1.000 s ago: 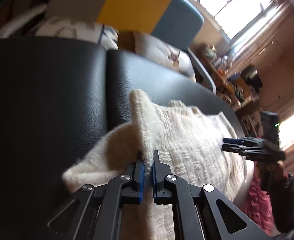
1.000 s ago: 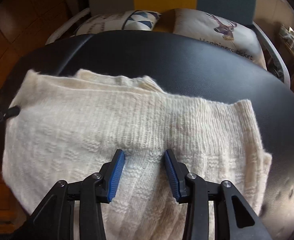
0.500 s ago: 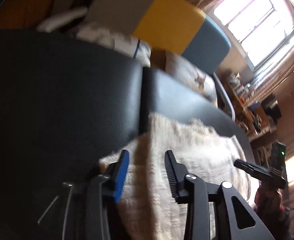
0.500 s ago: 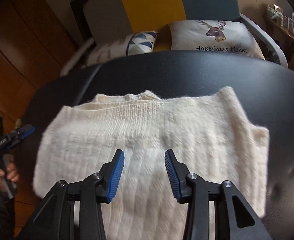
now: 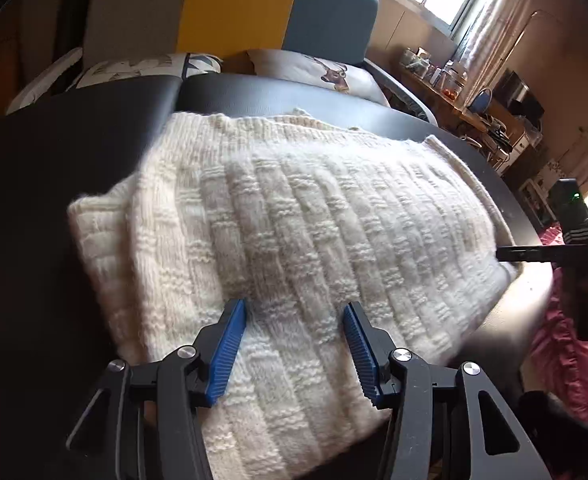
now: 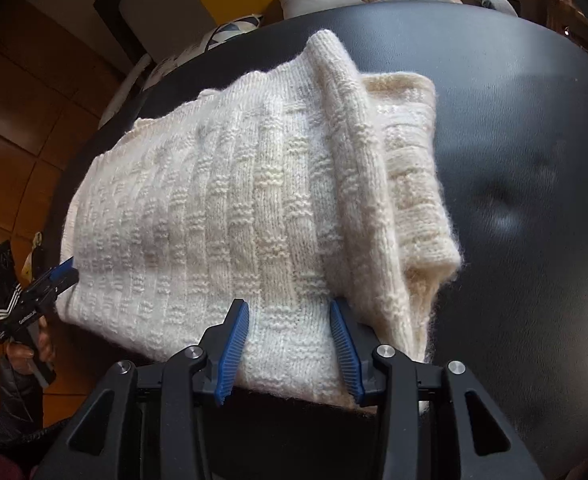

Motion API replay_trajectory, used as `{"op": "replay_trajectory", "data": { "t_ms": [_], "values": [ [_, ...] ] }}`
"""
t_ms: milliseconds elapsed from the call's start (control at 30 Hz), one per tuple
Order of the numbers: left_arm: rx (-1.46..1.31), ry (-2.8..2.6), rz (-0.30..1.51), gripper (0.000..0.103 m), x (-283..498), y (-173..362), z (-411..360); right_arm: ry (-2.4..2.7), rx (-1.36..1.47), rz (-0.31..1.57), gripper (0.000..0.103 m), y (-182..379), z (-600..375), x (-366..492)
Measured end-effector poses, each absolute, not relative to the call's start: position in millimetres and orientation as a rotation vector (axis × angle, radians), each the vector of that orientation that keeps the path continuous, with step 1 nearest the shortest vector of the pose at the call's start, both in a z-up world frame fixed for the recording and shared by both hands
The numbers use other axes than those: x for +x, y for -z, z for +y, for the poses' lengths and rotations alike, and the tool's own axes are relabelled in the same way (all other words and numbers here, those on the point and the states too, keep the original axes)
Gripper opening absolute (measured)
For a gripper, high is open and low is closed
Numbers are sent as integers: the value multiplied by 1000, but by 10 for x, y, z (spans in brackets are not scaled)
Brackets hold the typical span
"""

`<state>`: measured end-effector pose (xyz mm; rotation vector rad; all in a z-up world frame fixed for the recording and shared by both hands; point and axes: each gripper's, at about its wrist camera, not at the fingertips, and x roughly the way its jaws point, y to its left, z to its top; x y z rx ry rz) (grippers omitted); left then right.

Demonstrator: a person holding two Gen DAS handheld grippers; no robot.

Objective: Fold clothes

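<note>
1. Left gripper, at 6 o'clock, hangs with fingers apart above the sweater's near edge.
2. Cream knit sweater lies folded on the black counter.
3. Right gripper likewise gapes, gripping nothing.

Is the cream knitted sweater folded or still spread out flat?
Folded. The cream knitted sweater lies on the black padded surface as a compact rectangle, with one layer lapped over another along its right side.

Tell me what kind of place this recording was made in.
Probably a home living room: a cream knitted sweater lies on a black padded surface, with a deer-print cushion on a yellow and teal sofa behind, and cluttered shelves beside a bright window.
</note>
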<state>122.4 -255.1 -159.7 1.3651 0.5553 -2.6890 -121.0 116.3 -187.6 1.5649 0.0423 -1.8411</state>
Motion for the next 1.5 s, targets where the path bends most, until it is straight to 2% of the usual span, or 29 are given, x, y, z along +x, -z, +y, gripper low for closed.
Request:
{"op": "replay_trajectory", "data": {
  "t_ms": [100, 200, 500, 567, 667, 800, 1000, 1133, 1233, 1367, 1433, 1500],
  "values": [
    [1399, 2679, 478, 51, 1153, 1591, -2558, 1829, 1553, 100, 42, 1849, 1158, -1074],
    [1419, 2671, 472, 51, 1201, 1565, -2545, 1822, 1536, 69, 42, 1772, 1254, -979],
    [1159, 2675, 937, 51, 1441, 1271, -2894, 1885, 1325, -115, 42, 1233, 1621, -1110],
    [1095, 2686, 990, 52, 1450, 1169, -2961, 1938, 1302, -83, 42, 1175, 1515, -1283],
    [1096, 2681, 903, 52, 1290, 1111, -2921, 2002, 1316, -73, 42, 1211, 1314, -1662],
    [1165, 2645, 880, 52, 1072, 1238, -2858, 1951, 1308, -112, 42, 1260, 1016, -1894],
    [1306, 2561, 782, 52, 878, 1565, -2818, 1988, 1529, 87, 40, 1709, 694, -1991],
    [1320, 2566, 797, 52, 902, 1580, -2849, 2030, 1502, 132, 40, 1718, 670, -1940],
    [1228, 2580, 965, 53, 1102, 1442, -3103, 2045, 1400, 127, 41, 1478, 674, -1732],
    [1083, 2462, 1169, 65, 1611, 1423, -3725, 1935, 1370, 97, 41, 1428, 643, -1437],
    [1078, 2425, 1253, 68, 1824, 1505, -3971, 1930, 1394, 118, 41, 1493, 605, -1340],
    [1113, 2430, 1413, 73, 1925, 1646, -4106, 1937, 1422, 126, 42, 1568, 592, -1272]
  ]
}}
